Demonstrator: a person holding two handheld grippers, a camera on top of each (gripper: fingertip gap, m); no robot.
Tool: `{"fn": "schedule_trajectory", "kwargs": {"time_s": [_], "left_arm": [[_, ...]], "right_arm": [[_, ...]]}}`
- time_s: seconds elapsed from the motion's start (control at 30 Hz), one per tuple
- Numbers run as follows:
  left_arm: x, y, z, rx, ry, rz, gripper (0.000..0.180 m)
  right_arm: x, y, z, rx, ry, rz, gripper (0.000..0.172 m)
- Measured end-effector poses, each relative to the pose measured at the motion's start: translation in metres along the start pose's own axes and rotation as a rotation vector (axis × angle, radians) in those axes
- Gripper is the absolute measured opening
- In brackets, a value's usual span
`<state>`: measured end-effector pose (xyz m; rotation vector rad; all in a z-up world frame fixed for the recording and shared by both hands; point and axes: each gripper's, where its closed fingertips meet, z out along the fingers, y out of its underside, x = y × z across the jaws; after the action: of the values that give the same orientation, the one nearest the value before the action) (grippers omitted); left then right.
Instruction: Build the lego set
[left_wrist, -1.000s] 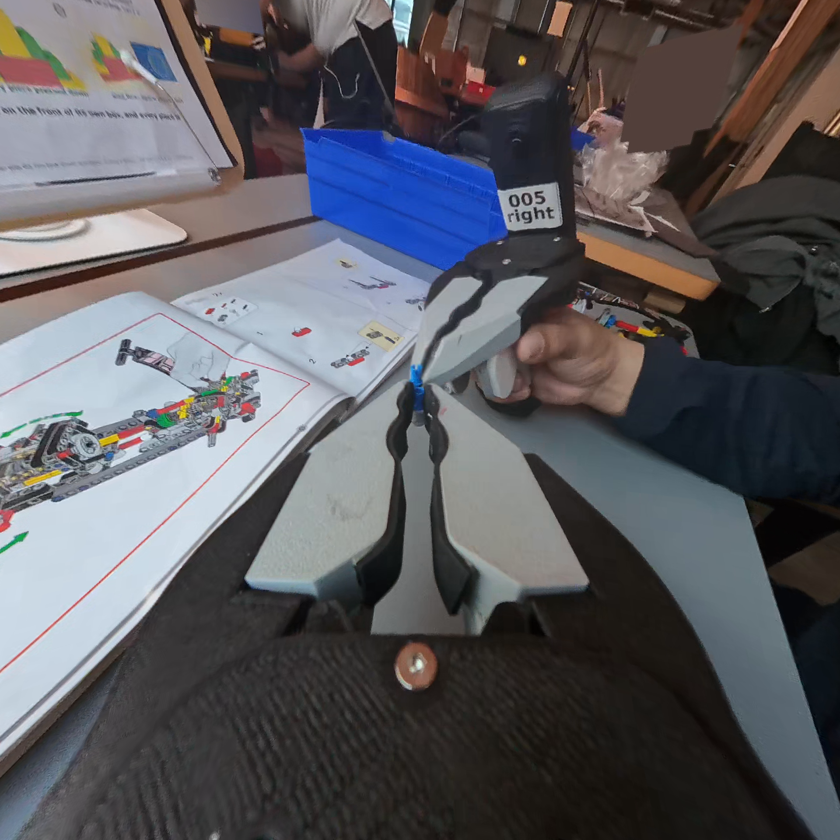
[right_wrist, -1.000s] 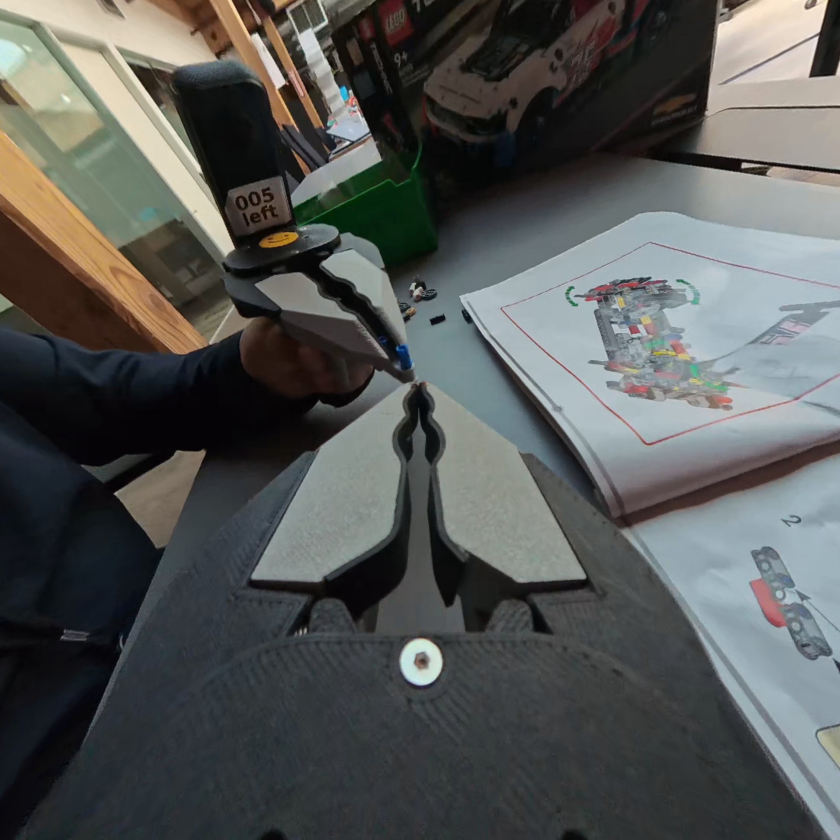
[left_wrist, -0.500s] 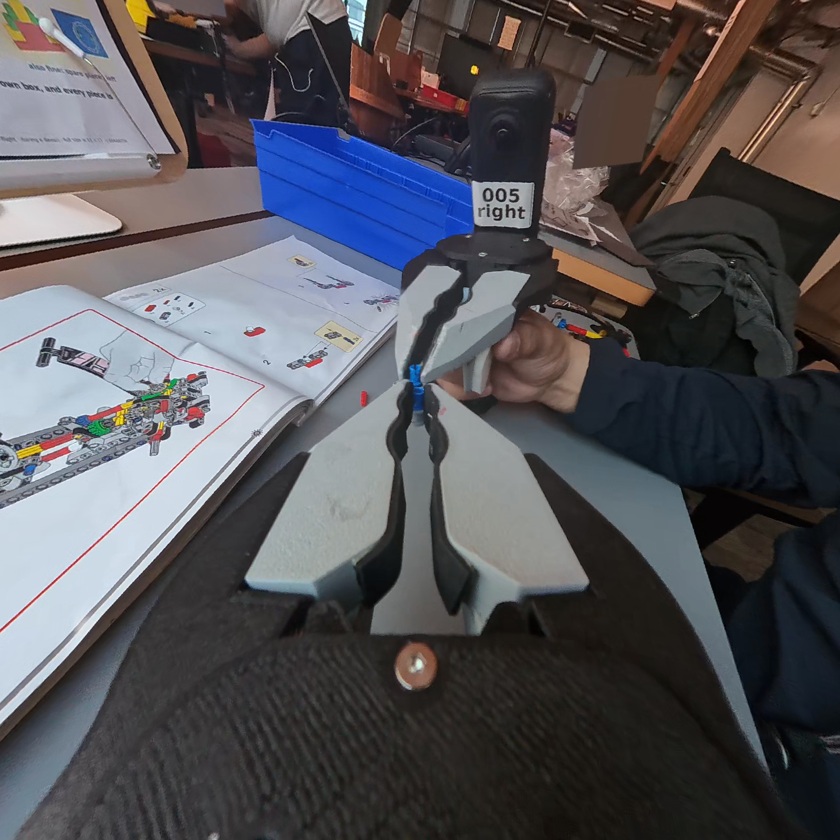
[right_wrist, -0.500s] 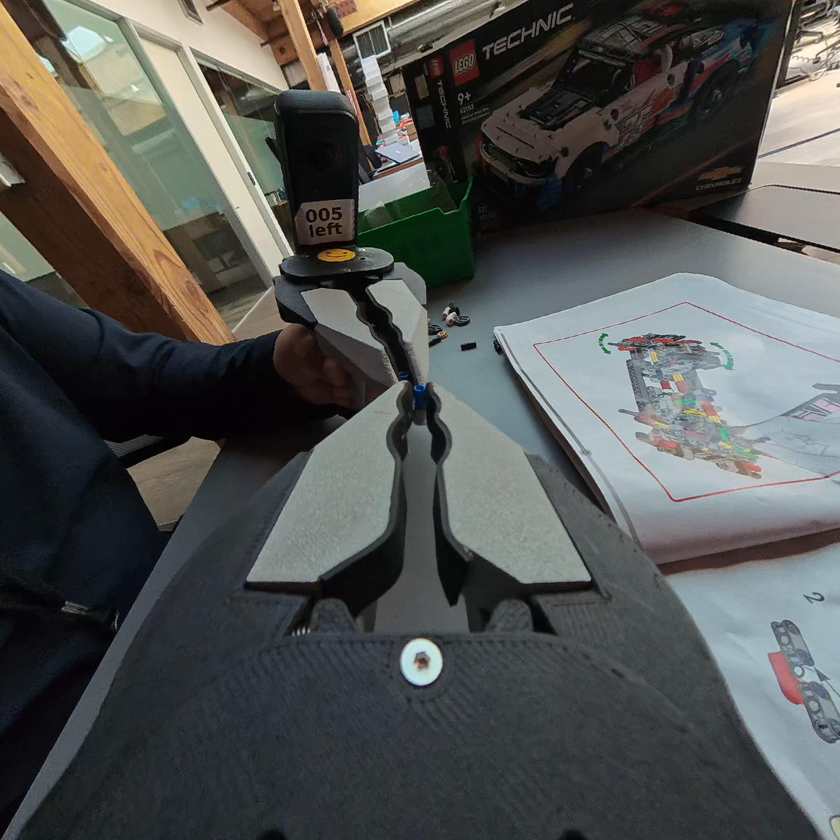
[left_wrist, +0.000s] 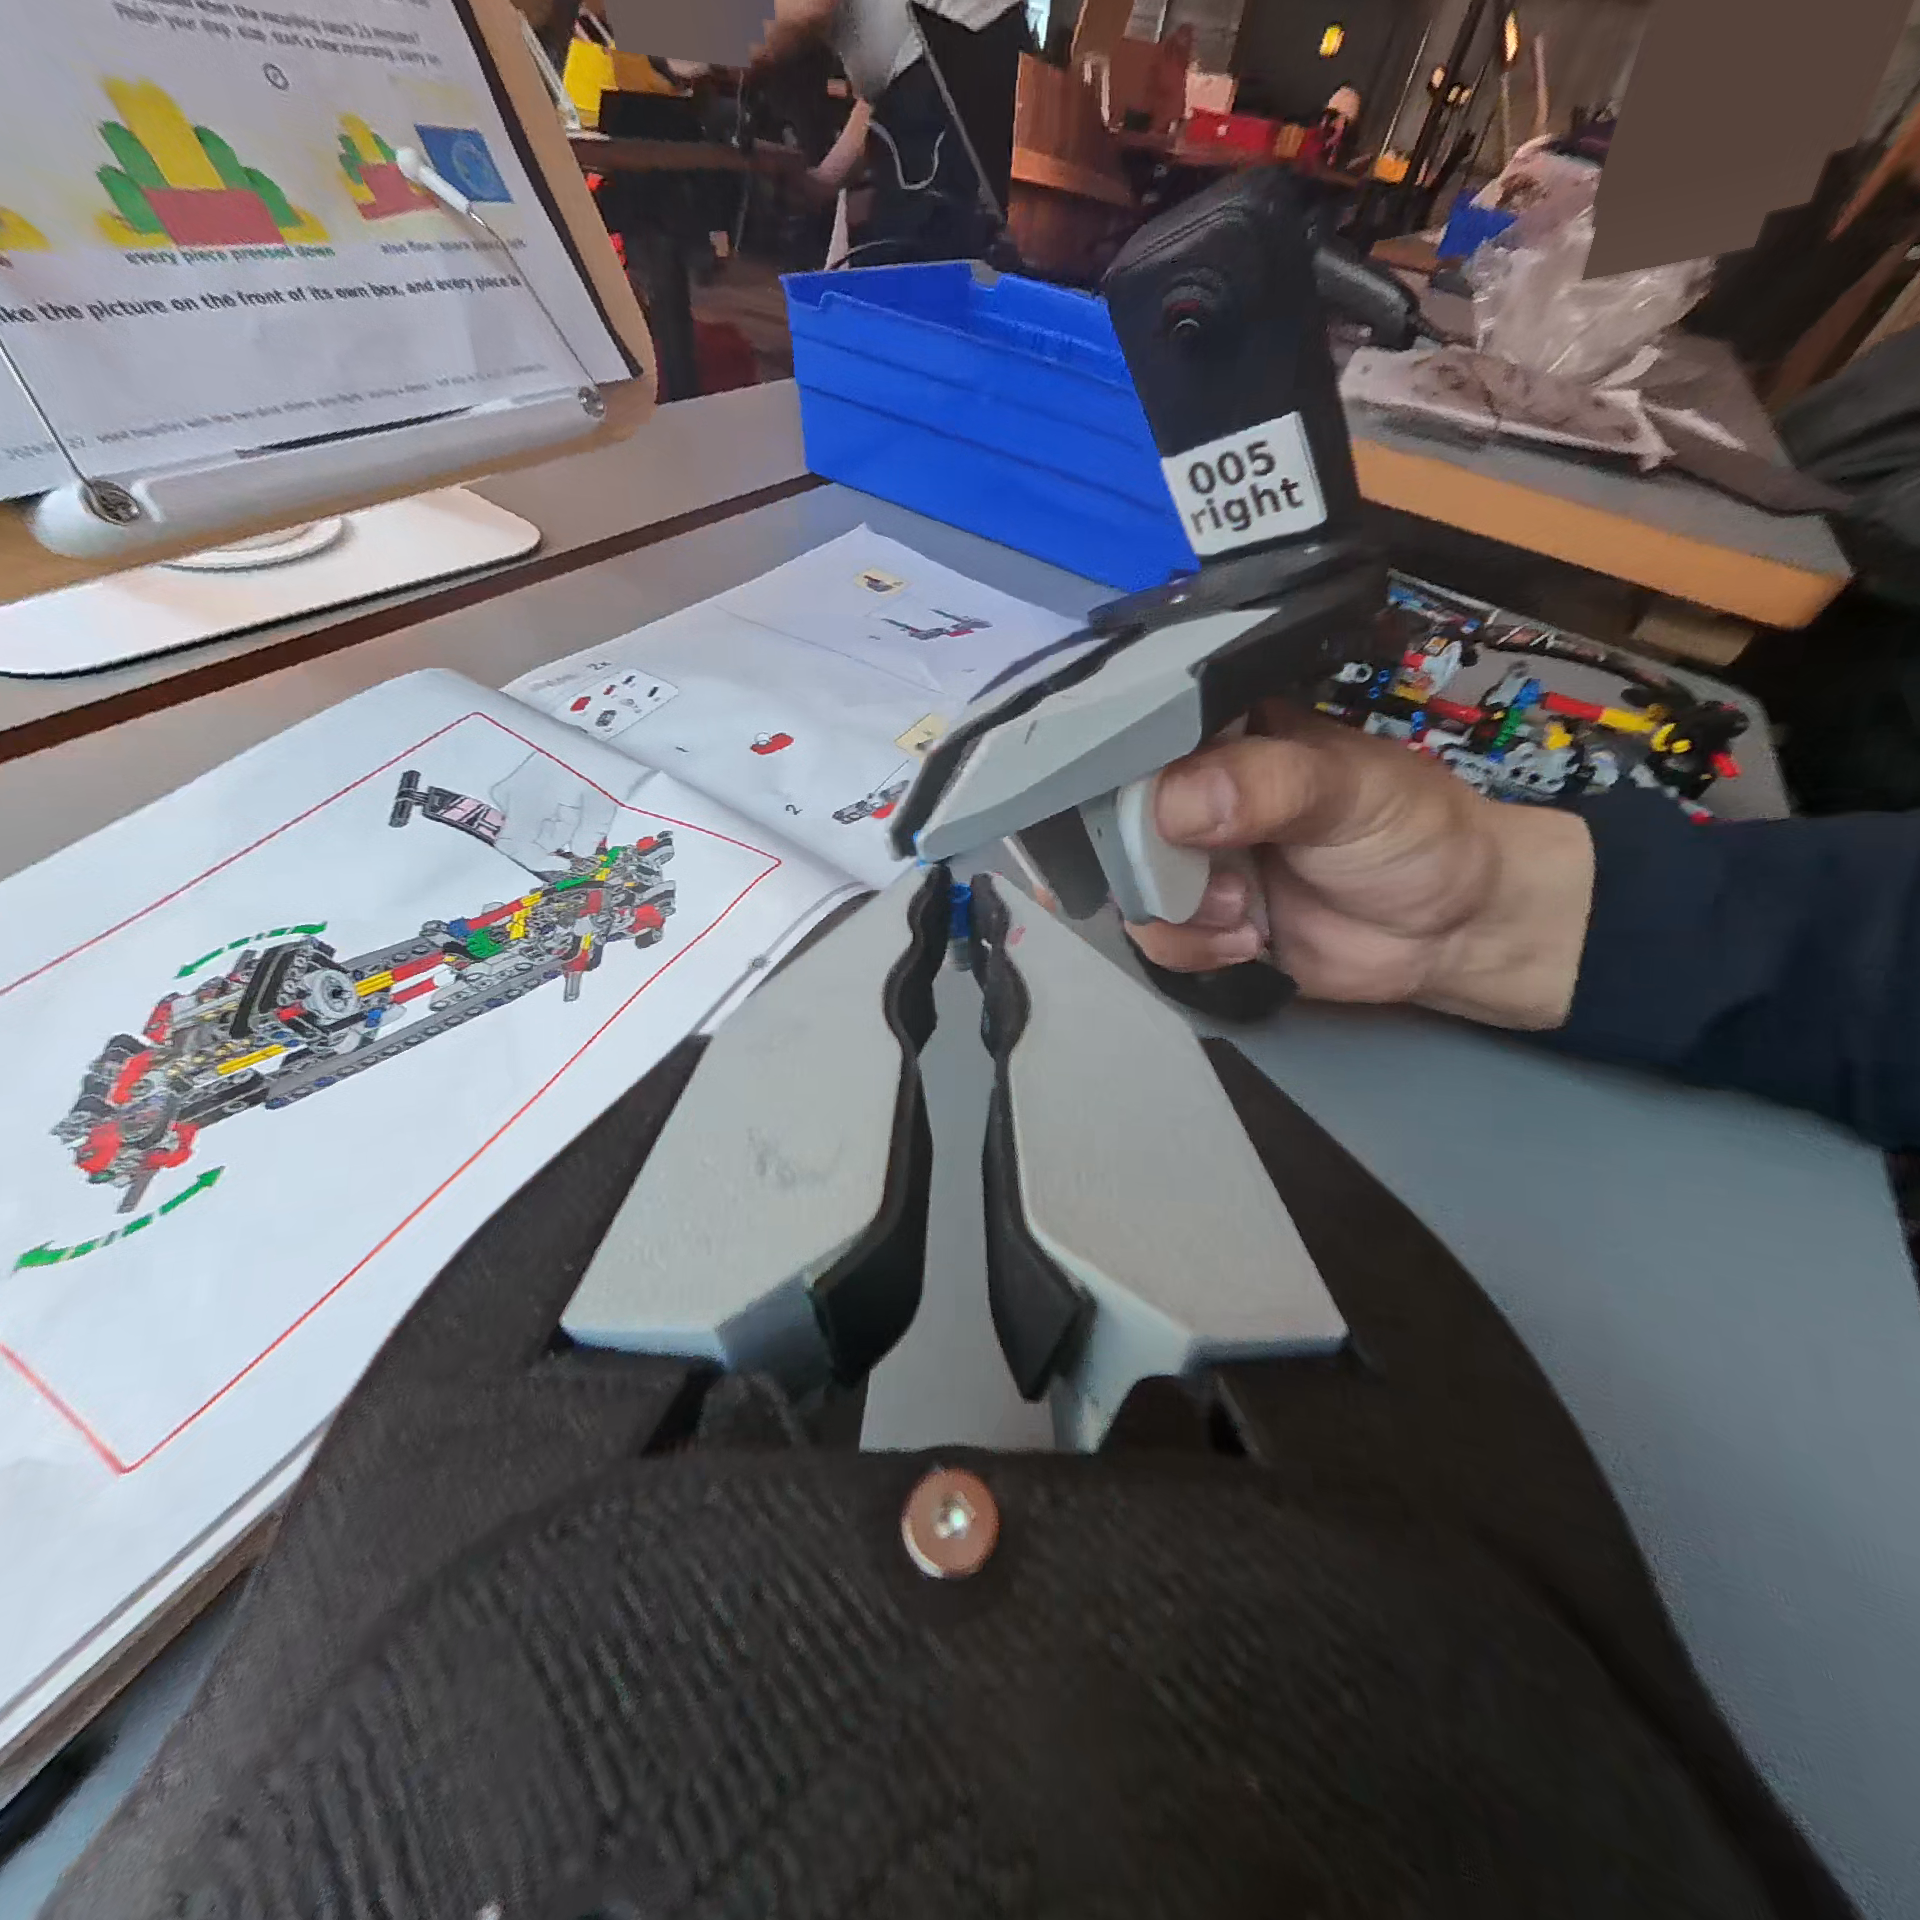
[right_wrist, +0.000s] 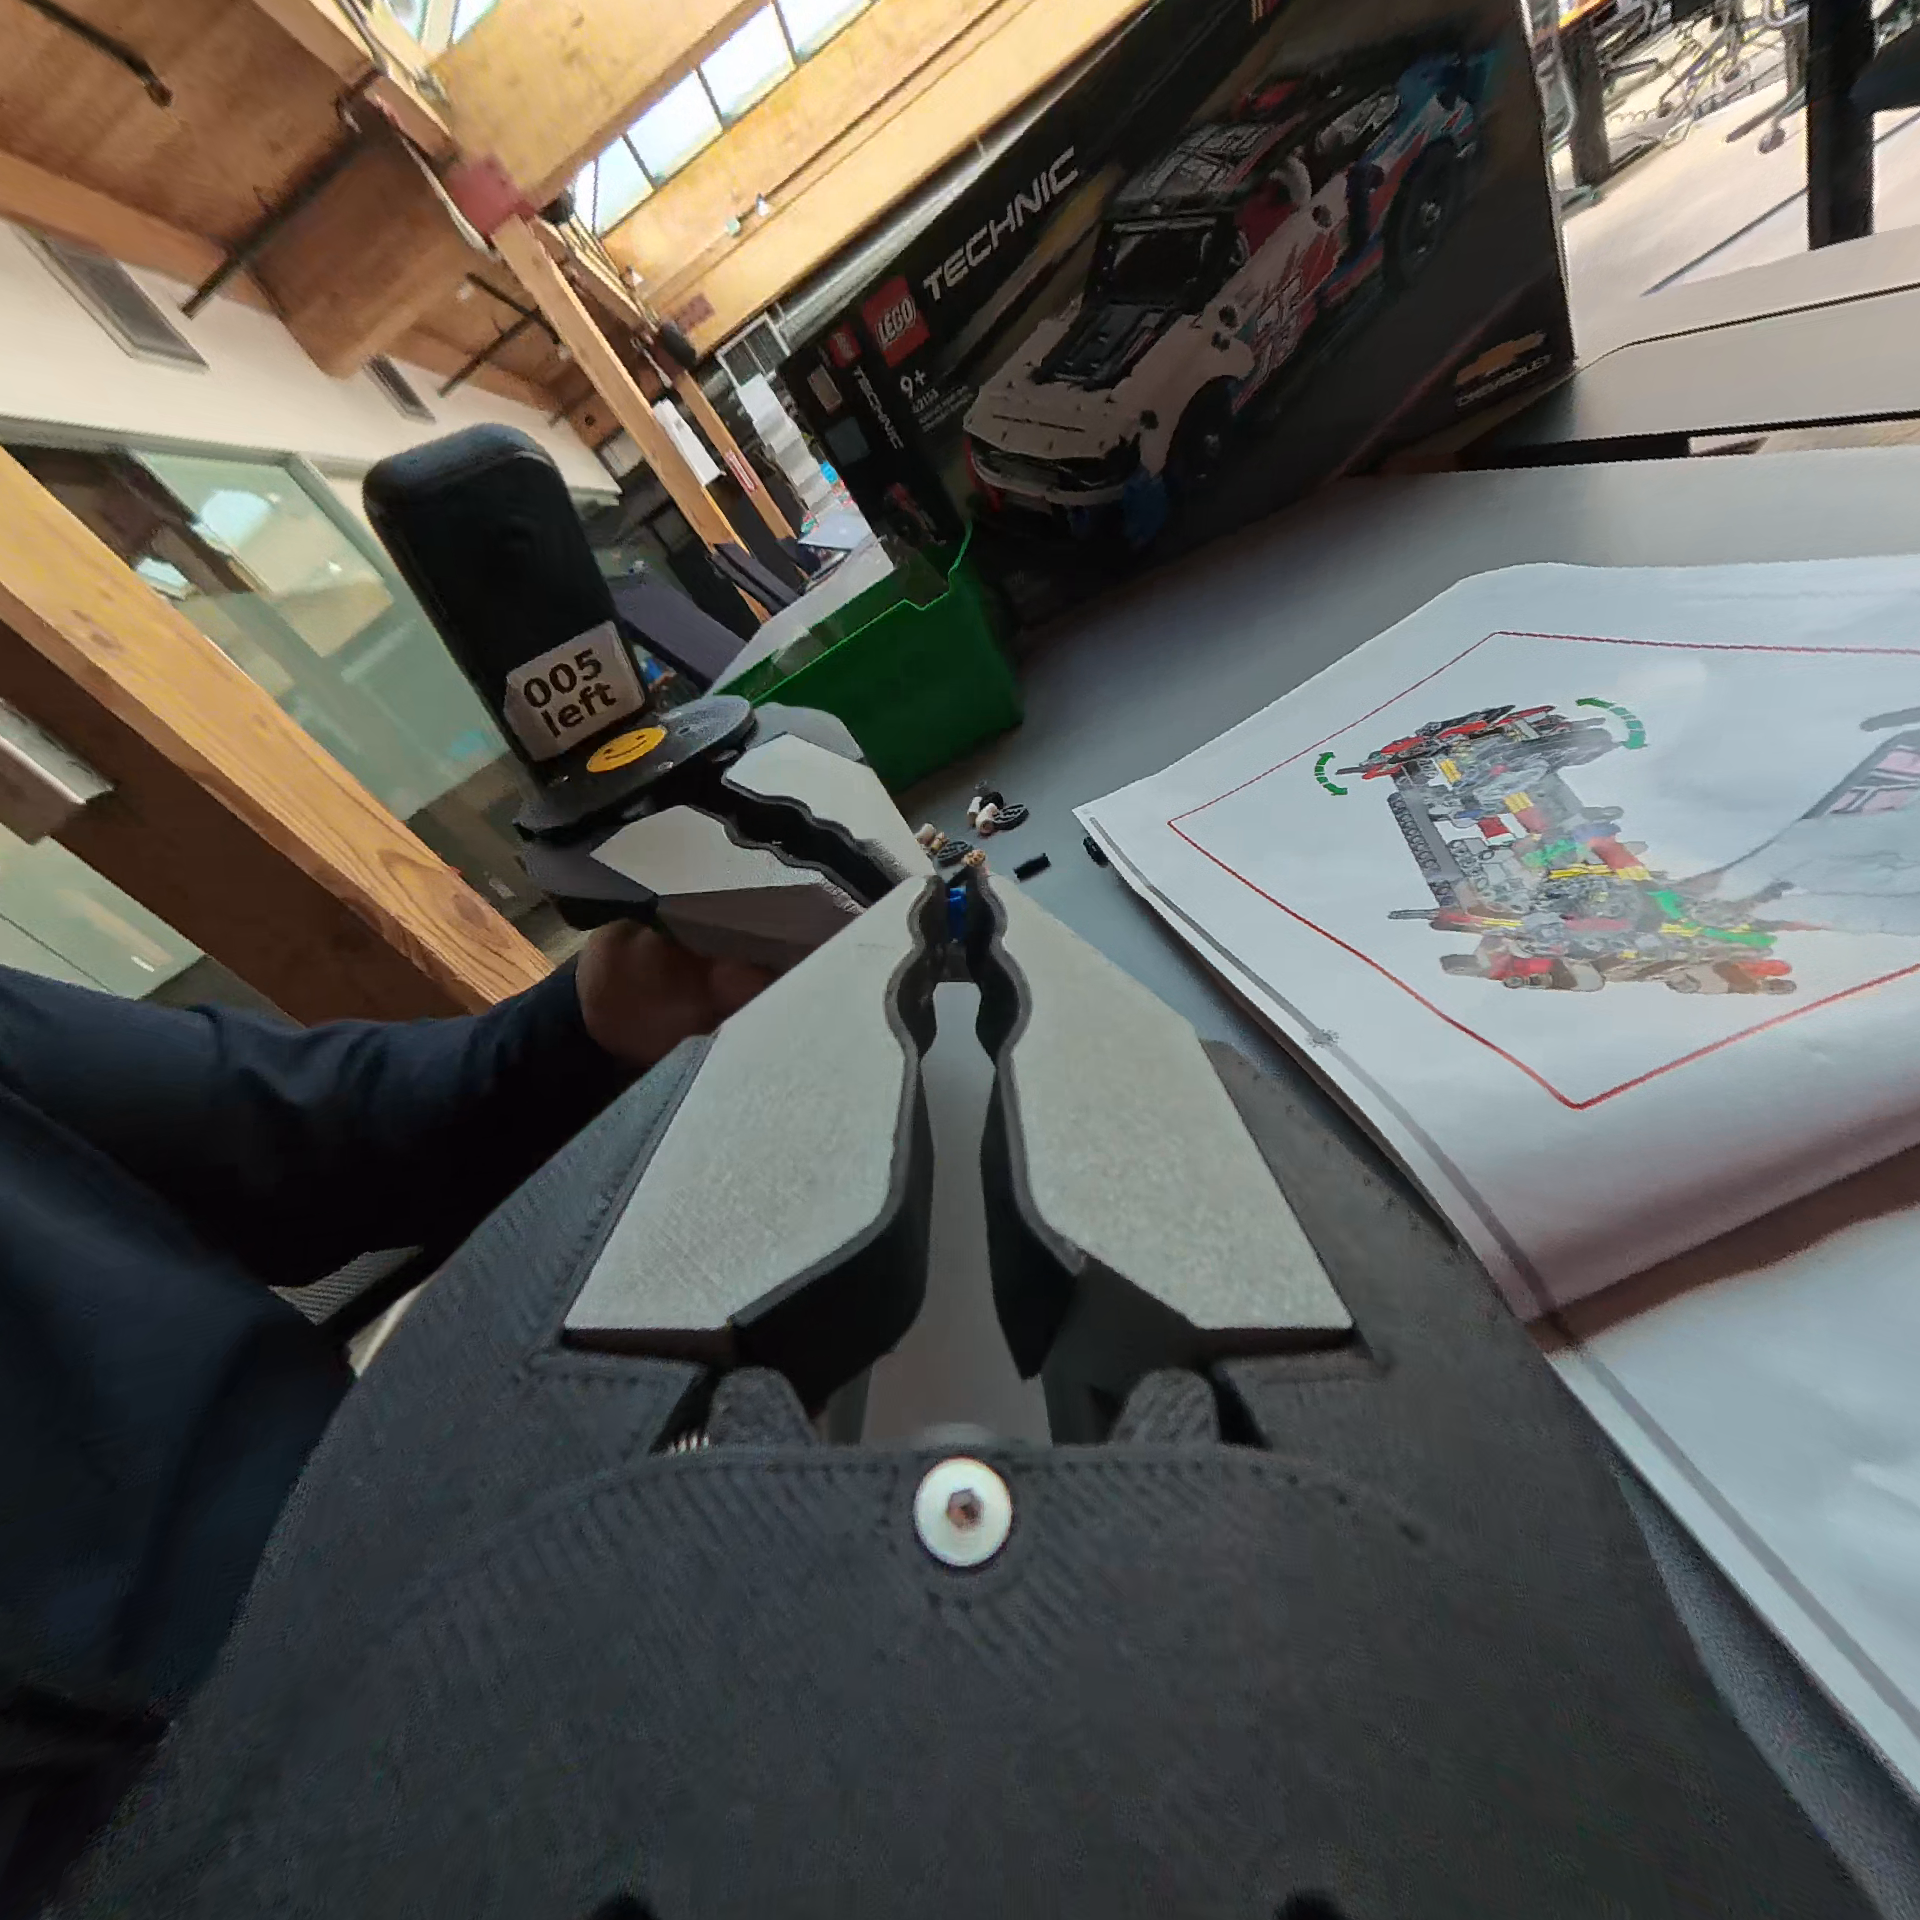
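Observation:
My left gripper (left_wrist: 958, 914) is shut on a small blue pin (left_wrist: 961, 920), which stands upright between its pads above the grey table (left_wrist: 1507, 1195). My right gripper (left_wrist: 916, 844), held by a hand (left_wrist: 1351, 862), comes in from the right, and its tip meets the left tips with a bit of blue showing. In the right wrist view my right gripper (right_wrist: 956, 909) is shut on the blue pin (right_wrist: 953, 914). The left gripper's fingers (right_wrist: 790, 821) reach in from the left, and their tips are hidden behind my right finger.
An open instruction booklet (left_wrist: 312, 987) lies left of the grippers and shows in the right wrist view (right_wrist: 1558, 883). A blue bin (left_wrist: 966, 416), a sheet on a stand (left_wrist: 260, 260) and a pile of coloured parts (left_wrist: 1538, 717) stand behind. A green bin (right_wrist: 894, 675), a car box (right_wrist: 1195, 343) and small loose parts (right_wrist: 997, 816) lie ahead. Both grippers' tips are close together, under 4 cm apart.
A second ago only my left gripper held the blue pin and my right was shut on nothing. The right tips have closed on the pin, and both grippers have tilted.

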<state>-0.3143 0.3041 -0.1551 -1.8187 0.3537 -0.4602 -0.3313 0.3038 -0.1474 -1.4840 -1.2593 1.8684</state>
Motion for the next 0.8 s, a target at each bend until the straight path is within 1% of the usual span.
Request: {"fn": "schedule_trajectory", "kwargs": {"time_s": [0.07, 0.1, 0.13, 0.17, 0.2, 0.27, 0.33, 0.4, 0.43, 0.47, 0.53, 0.6, 0.63, 0.67, 0.8], "left_arm": [[-0.001, 0.003, 0.002, -0.024, -0.014, 0.020, 0.000], [0.000, 0.030, 0.010, -0.168, -0.001, 0.017, 0.002], [0.006, 0.047, 0.017, -0.215, 0.030, -0.007, 0.002], [0.006, 0.043, 0.019, -0.203, 0.022, -0.001, 0.002], [0.003, 0.023, 0.017, -0.093, 0.005, 0.013, 0.002], [0.001, 0.002, 0.008, -0.014, 0.024, -0.027, 0.002], [0.003, -0.004, 0.000, 0.040, 0.078, -0.084, 0.002], [0.003, -0.003, -0.004, 0.060, 0.146, -0.194, 0.002], [0.002, -0.004, -0.005, 0.068, 0.170, -0.230, 0.002], [0.001, -0.005, -0.006, 0.079, 0.186, -0.259, 0.002], [0.002, -0.005, -0.006, 0.083, 0.219, -0.298, 0.002], [0.007, -0.005, -0.006, 0.084, 0.254, -0.312, 0.002], [0.009, -0.005, -0.005, 0.083, 0.264, -0.311, 0.002], [0.010, -0.006, -0.005, 0.088, 0.268, -0.320, 0.002], [0.010, -0.005, -0.004, 0.093, 0.287, -0.356, 0.002]], "right_arm": [[-0.001, -0.005, -0.002, 0.045, -0.026, 0.030, 0.000], [-0.006, -0.028, -0.010, 0.183, -0.059, 0.041, 0.000], [-0.005, -0.045, -0.020, 0.257, -0.059, 0.040, 0.000], [0.005, -0.050, -0.025, 0.272, -0.006, 0.028, 0.000], [0.015, -0.043, -0.025, 0.239, 0.047, 0.012, 0.000], [0.019, -0.024, -0.021, 0.107, 0.060, -0.020, 0.000], [0.009, -0.014, -0.017, 0.005, 0.021, -0.088, 0.000], [0.003, -0.007, -0.015, -0.056, 0.014, -0.156, 0.000], [-0.001, -0.007, -0.013, -0.059, -0.002, -0.186, 0.015], [-0.005, -0.006, -0.012, -0.062, -0.018, -0.192, 0.018], [-0.013, -0.002, -0.009, -0.082, -0.069, -0.182, 0.016], [-0.010, 0.003, -0.005, -0.102, -0.062, -0.171, 0.014], [-0.010, 0.002, -0.004, -0.094, -0.063, -0.170, 0.004], [-0.011, 0.003, -0.003, -0.096, -0.070, -0.169, 0.002], [-0.010, 0.006, -0.004, -0.091, -0.107, -0.102, 0.001]]}}
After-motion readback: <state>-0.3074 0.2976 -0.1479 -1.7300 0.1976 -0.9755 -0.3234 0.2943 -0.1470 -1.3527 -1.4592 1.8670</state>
